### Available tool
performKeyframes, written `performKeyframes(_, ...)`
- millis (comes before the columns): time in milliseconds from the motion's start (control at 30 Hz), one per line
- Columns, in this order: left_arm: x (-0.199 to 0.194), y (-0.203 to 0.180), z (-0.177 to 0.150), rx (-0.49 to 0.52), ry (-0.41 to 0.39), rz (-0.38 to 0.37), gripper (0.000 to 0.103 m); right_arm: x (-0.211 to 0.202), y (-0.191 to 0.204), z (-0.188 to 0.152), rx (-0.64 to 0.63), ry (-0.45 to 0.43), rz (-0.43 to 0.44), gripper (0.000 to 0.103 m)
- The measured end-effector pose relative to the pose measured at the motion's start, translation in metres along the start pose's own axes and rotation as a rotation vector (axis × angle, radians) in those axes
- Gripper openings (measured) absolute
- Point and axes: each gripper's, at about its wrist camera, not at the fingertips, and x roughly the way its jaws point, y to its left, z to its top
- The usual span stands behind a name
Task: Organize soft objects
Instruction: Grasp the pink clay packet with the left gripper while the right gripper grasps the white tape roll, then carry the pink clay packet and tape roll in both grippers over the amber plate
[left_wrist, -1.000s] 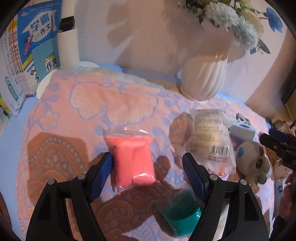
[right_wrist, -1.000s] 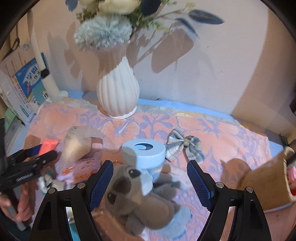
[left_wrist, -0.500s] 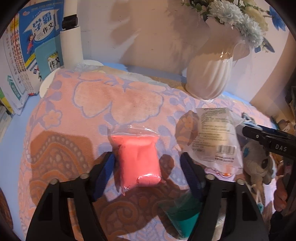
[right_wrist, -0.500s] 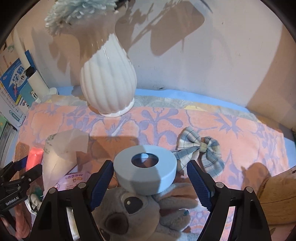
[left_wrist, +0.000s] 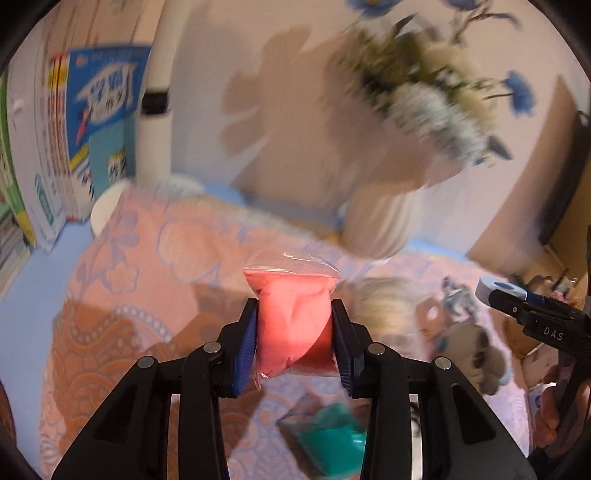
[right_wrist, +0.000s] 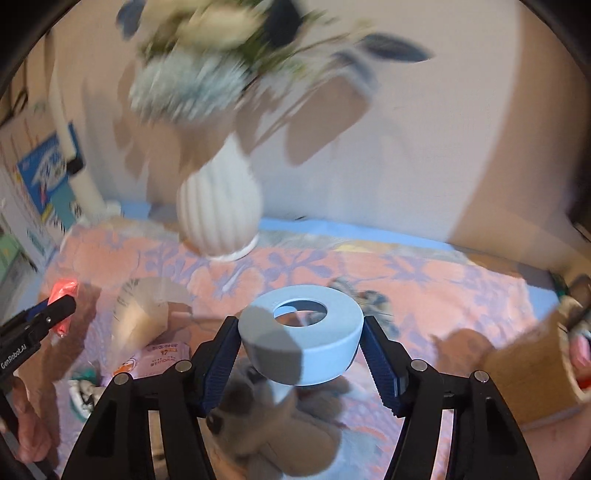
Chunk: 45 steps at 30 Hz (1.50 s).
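Pink putty bag (left_wrist: 293, 325) is squeezed between left gripper (left_wrist: 294, 345) fingers, lifted above the floral cloth (left_wrist: 147, 295). Right gripper (right_wrist: 300, 349) fingers clamp the pale-blue foam ring (right_wrist: 301, 343), plush toy (right_wrist: 280, 432) just below. White vase (right_wrist: 218, 218) behind, blurred.

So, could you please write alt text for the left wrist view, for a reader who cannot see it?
The left gripper squeezes a pink soft bag between its blue pads, held above an orange floral cloth. A teal bag lies below it on the cloth, and a blurred white vase of flowers stands behind. At the right edge, the right gripper holds a pale blue ring.
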Motion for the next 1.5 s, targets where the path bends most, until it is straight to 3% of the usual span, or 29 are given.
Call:
performKeyframes(133,-0.012,-0.025,0.006,0.033,-0.013,-0.080,0.034,-0.035,-0.023,-0.014,0.065,-0.019,-0.014,0.065)
performKeyframes(367,-0.029,-0.110,0.011,0.164,0.028,-0.240,0.034,-0.086,-0.062,-0.047,0.134,0.013,-0.026,0.065)
performKeyframes(500,-0.030,-0.160,0.004,0.198,0.080,-0.364,0.034,-0.109,-0.083,-0.065,0.176,0.011,-0.042,0.065)
performKeyframes(667,-0.030,-0.226,-0.020,0.286,0.128,-0.452,0.034,-0.140,-0.121,-0.091,0.249,-0.001,-0.075,0.065)
performKeyframes(900,-0.029,-0.291,-0.050,0.379,0.202,-0.531,0.034,-0.169,-0.168,-0.125,0.351,0.005,-0.107,0.065)
performKeyframes(1200,-0.035,-0.340,-0.087,0.425,0.294,-0.610,0.034,-0.195,-0.210,-0.152,0.412,-0.006,-0.133,0.065)
performKeyframes(1500,-0.049,-0.397,-0.103,0.529,0.287,-0.643,0.034,-0.225,-0.273,-0.177,0.525,-0.056,-0.181,0.065)
